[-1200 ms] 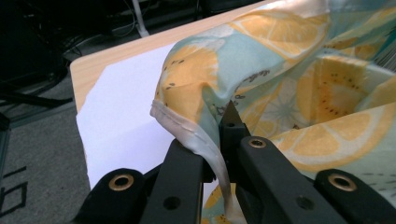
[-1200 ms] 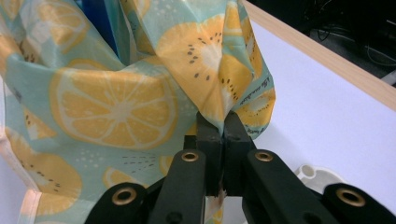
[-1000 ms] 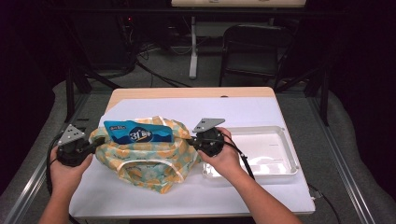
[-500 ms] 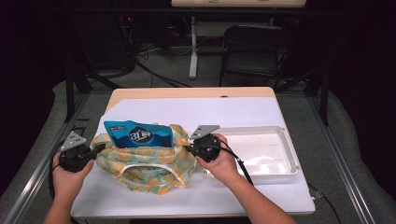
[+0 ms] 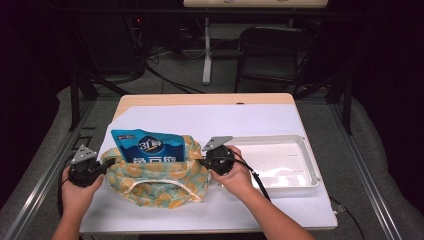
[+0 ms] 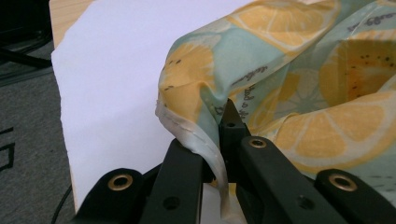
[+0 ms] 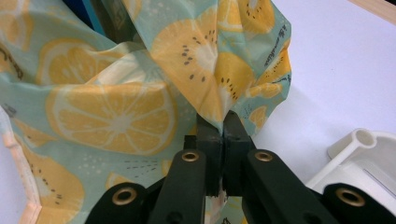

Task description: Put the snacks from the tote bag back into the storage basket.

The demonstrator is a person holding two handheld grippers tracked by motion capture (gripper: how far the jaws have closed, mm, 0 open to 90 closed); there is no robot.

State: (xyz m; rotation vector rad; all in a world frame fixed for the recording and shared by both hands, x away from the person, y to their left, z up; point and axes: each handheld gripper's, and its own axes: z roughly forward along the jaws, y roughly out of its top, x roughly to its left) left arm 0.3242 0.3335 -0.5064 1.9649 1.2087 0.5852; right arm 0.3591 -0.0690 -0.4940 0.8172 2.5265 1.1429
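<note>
Both grippers are clamping the fabric bag (image 5: 155, 177), lower left of centre in the high view. Left gripper (image 6: 219, 135) is pinching the bag's hemmed rim; right gripper (image 7: 223, 128) is pinching a gathered fold at the opposite edge. The blue pouch (image 5: 147, 147) is standing in the bag's mouth; the white tray (image 5: 300, 150) is sitting at right. The cloth looks soft, thin and floppy, probably sagging under the pouch. The stitched rim is likely the safest hold.

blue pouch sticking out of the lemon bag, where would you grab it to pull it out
Probably by the blue pouch's flat top edge, coming from above. It stands upright with its upper half clear of the lemon-print bag, while its bottom is buried in cloth. Both tools, left and right, are shut on the bag's rim, so one would have to release.
</note>
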